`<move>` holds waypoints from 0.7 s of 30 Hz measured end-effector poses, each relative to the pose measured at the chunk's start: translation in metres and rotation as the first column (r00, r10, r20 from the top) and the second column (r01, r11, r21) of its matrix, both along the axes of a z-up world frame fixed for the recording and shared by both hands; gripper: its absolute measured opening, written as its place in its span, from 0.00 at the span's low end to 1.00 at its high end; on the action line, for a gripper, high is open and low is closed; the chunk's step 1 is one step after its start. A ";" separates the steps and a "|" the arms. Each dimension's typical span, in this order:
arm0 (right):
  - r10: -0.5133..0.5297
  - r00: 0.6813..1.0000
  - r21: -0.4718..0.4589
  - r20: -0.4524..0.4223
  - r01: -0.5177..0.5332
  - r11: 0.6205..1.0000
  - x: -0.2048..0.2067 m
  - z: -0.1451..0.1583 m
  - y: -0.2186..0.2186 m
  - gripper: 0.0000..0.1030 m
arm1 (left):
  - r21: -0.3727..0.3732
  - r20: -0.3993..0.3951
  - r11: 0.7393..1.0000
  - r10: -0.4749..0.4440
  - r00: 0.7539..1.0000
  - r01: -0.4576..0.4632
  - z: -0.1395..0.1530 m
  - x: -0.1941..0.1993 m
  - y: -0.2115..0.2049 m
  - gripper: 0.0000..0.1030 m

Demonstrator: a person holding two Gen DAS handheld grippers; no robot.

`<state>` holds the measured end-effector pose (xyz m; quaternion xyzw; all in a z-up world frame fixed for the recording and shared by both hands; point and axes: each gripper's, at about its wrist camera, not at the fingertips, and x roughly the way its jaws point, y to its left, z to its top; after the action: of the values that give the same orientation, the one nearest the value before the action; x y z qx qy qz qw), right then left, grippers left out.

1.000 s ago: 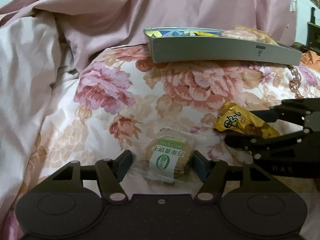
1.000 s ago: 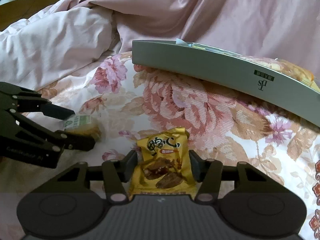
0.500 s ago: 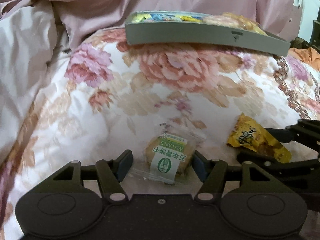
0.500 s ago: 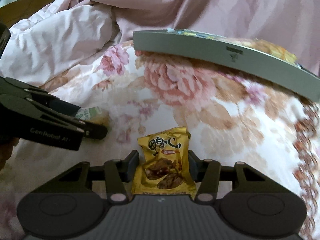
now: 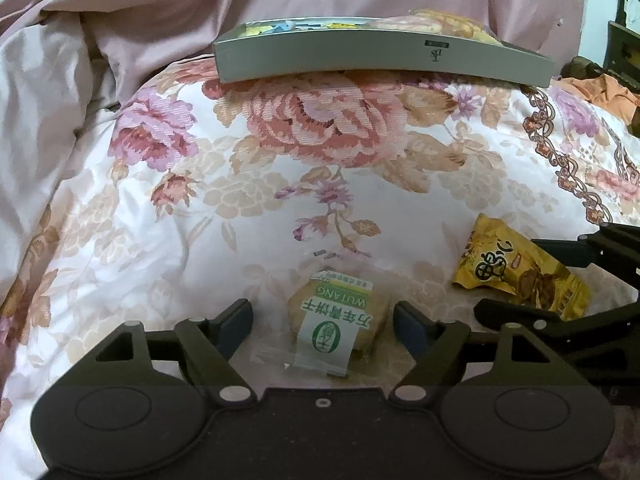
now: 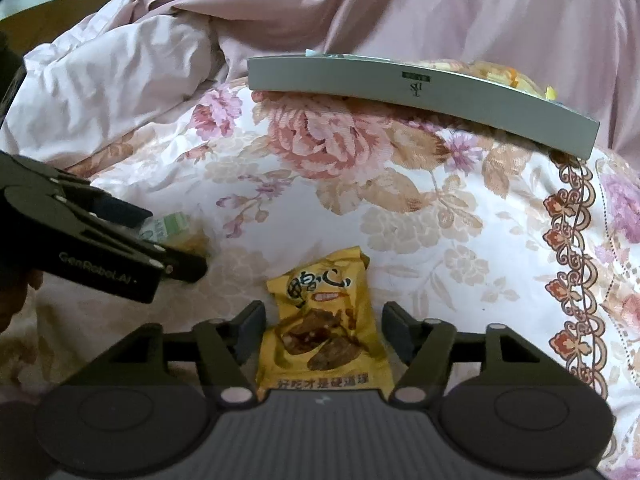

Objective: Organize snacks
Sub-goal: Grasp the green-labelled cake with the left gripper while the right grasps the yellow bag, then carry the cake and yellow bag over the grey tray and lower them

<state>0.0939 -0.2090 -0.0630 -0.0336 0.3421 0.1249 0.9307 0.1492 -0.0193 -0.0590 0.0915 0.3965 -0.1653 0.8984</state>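
Two wrappers: biscuit pack (image 5: 338, 322) reads "WUTANG"; gripper casing (image 6: 96, 254) "GenRobot.AI".

Dim soft light, bowed edges (fisheye)

The bed is covered with a white quilt (image 5: 248, 216) with big pink and beige flowers. On it lie a biscuit packet (image 5: 338, 322) with a green label, a yellow snack bag (image 6: 324, 320) just beside it, and — further back — a flat grey box (image 5: 380, 58) with snacks inside. Plain pink bedding (image 6: 400, 12) is crumpled behind it.
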 end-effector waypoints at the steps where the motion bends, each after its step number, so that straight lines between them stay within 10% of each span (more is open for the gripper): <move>1: -0.001 1.000 0.009 -0.003 0.001 1.000 0.001 -0.001 -0.001 0.72 | 0.004 0.001 1.000 -0.003 1.000 0.003 0.000 0.000 -0.001 0.75; 7: 0.015 1.000 0.031 -0.009 -0.015 0.999 0.002 -0.004 -0.001 0.76 | -0.002 -0.012 1.000 -0.019 1.000 0.019 0.002 -0.005 -0.008 0.53; 11: 0.039 0.999 0.017 0.004 -0.039 0.999 -0.001 -0.003 0.004 0.58 | -0.016 -0.018 1.000 0.008 1.000 -0.008 0.004 -0.009 -0.010 0.50; 21: 0.058 0.997 -0.083 0.058 -0.053 0.995 -0.011 0.005 0.017 0.51 | -0.044 0.012 0.995 0.091 0.996 -0.090 0.015 -0.029 -0.009 0.50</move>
<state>0.0831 -0.1924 -0.0575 -0.0848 0.3175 0.1354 0.9347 0.1202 -0.0286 -0.0435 0.0552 0.3902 -0.1322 0.9095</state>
